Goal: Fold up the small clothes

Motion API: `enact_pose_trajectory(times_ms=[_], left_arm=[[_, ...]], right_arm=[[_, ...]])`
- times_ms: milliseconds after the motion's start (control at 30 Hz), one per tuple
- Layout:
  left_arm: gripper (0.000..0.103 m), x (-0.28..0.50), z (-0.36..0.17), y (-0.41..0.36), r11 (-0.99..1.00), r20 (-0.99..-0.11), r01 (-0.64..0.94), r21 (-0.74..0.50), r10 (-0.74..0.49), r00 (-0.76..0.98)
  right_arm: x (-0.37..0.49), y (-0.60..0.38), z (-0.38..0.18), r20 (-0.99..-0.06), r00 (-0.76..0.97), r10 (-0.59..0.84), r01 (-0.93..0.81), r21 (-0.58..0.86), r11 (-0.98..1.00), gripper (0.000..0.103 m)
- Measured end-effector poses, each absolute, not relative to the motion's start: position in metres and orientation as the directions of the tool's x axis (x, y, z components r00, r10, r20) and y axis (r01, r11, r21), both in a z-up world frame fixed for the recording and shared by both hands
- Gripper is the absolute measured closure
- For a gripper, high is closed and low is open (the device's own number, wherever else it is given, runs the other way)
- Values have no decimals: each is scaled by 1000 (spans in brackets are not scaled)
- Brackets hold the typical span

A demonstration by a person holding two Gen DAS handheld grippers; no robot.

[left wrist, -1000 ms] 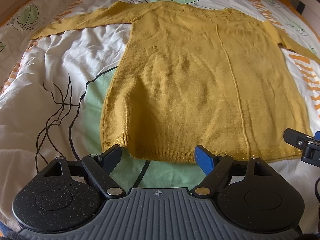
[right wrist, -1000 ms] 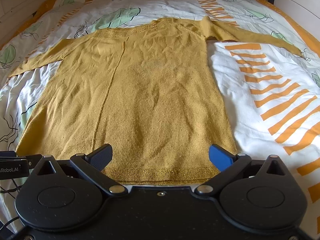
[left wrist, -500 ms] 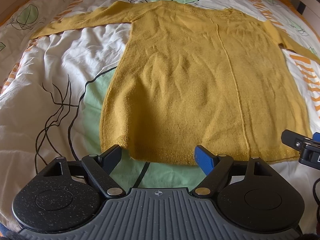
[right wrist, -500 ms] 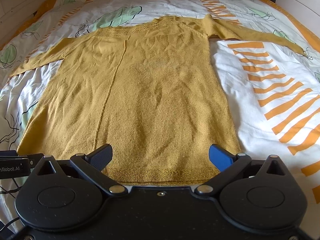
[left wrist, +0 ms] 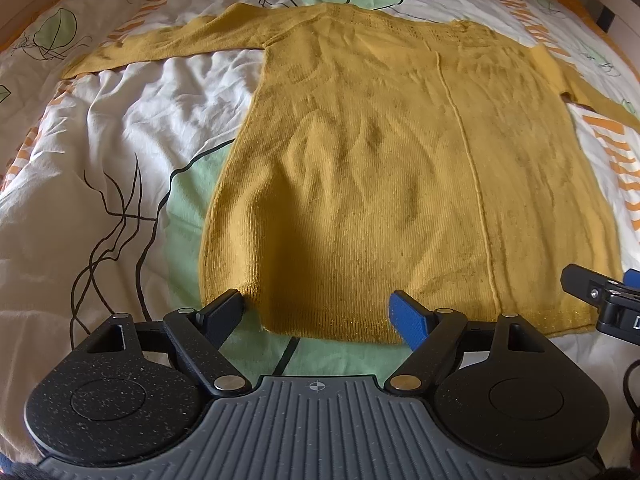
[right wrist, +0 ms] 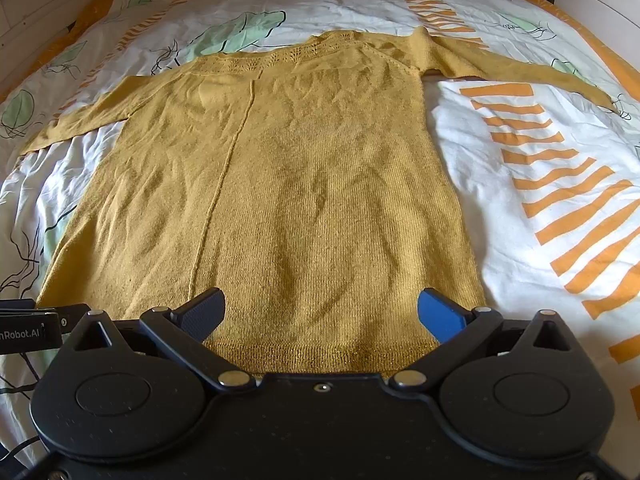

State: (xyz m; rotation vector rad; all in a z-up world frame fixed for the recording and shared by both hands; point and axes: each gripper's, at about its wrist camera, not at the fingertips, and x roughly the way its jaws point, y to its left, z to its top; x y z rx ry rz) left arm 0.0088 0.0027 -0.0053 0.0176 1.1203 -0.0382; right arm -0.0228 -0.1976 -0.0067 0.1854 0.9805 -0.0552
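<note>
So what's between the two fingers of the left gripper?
The sweater's hem and some green-printed sheet, seen between the open left gripper's fingers in the left wrist view.

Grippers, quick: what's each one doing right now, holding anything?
Left gripper: open, holding nothing, poised over the hem of the yellow sweater.
Right gripper: open, holding nothing, over the same hem.

From my left camera I see the mustard sweater (left wrist: 400, 184) lying flat on the leaf-print bedcover (left wrist: 100, 152), both sleeves spread outward, a raised seam running down its body. My left gripper (left wrist: 320, 312) hangs over the hem with its jaws wide apart, nothing pinched between them; the black finger sits by the hem's left corner, the blue one further along. At the right edge, the right gripper (left wrist: 600, 300) pokes in near the hem's far corner.
</note>
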Motion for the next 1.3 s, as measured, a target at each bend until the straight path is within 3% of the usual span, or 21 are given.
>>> enact_pose_trajectory(times_ms=[200, 333, 633, 867, 1000, 1300], left_arm=[[24, 18, 0, 7, 998, -892, 32, -49, -58, 448], [24, 31, 1, 6, 999, -892, 30, 16, 1, 453], [24, 62, 11, 4, 999, -863, 41, 5, -17, 504], [24, 104, 12, -3, 997, -833, 61, 45, 4, 554], [24, 131, 7, -6, 996, -821, 72, 43, -6, 571], [24, 185, -12, -15, 990, -784, 119, 72, -17, 620]], right_arm=[[-13, -200, -6, -828, 559, 44, 127, 138, 982, 1], [-4, -204, -5, -821, 568, 55, 127, 153, 980, 1], [27, -231, 1, -785, 614, 80, 137, 206, 969, 1], [73, -265, 11, -722, 683, 110, 135, 273, 953, 1], [110, -267, 14, -681, 728, 77, 102, 218, 971, 1], [191, -253, 0, -622, 767, 159, -81, 152, 985, 21]])
